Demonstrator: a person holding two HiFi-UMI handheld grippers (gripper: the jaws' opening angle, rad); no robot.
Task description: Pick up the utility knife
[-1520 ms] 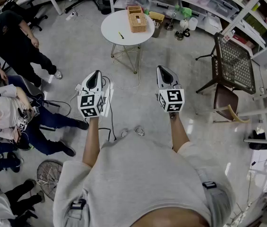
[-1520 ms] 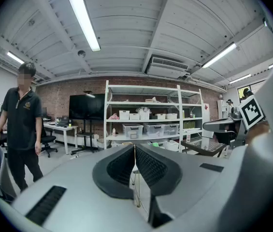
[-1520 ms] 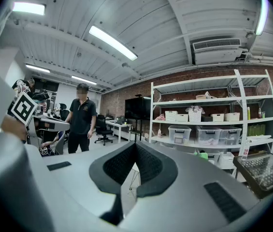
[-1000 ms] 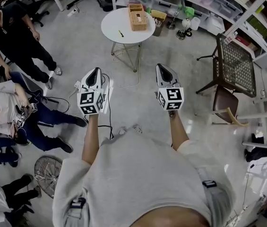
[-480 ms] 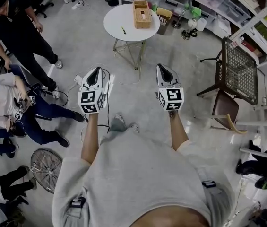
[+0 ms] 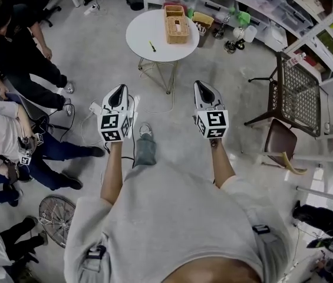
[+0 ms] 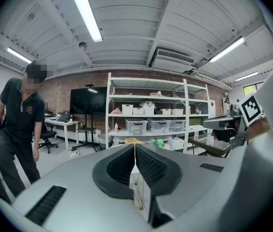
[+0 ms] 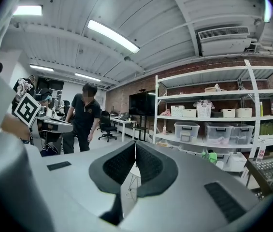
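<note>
Steps toward the round white table [image 6: 139, 31], a trouser leg [image 6: 145, 149] newly swung forward between the arms, over floor that lay bare a moment ago. Carries the left gripper [image 6: 118, 91] and right gripper [image 6: 203, 88] side by side, both clenched on nothing. Leaves well ahead, on the tabletop near the wicker basket [image 6: 177, 29], a thin yellowish sliver, probably the utility knife [image 6: 152, 46]. Approach only, so no reach yet.
</note>
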